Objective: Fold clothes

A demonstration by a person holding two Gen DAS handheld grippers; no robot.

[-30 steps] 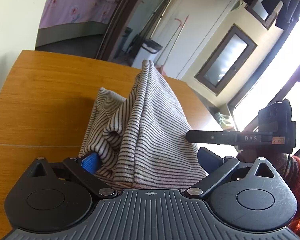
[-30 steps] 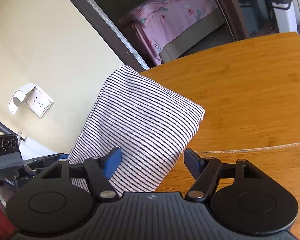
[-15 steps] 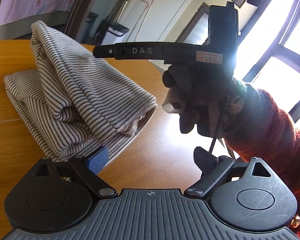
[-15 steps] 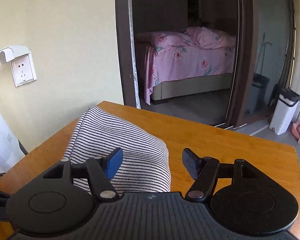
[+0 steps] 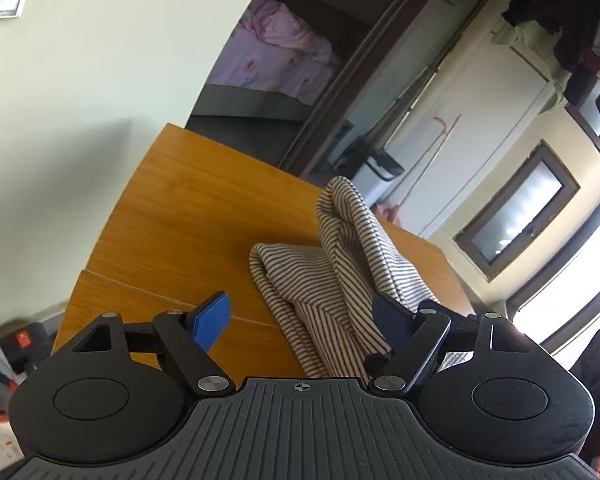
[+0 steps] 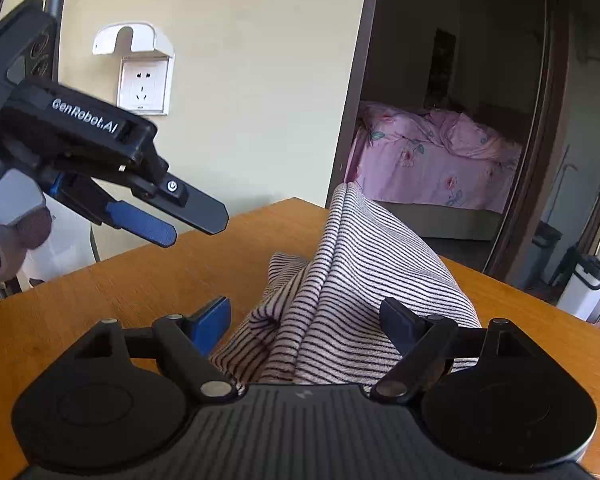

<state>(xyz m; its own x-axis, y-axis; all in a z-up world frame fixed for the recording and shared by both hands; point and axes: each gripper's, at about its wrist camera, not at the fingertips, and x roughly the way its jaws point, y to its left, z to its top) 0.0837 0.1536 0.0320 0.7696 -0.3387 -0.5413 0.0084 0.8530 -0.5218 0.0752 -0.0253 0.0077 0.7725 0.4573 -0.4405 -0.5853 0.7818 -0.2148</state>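
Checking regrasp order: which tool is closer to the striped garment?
Right. Right tool, opening, has the striped garment bunched between its fingers. Left tool, closing, hangs off to the side above the table.

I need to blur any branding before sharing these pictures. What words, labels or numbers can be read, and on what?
"GenRobot.AI": white lettering on the body of the left gripper, seen from the right wrist.
"DAS", cut off by the picture's edge: on the same gripper.
Small print under the wall socket: too small to read.
Nothing else is readable.
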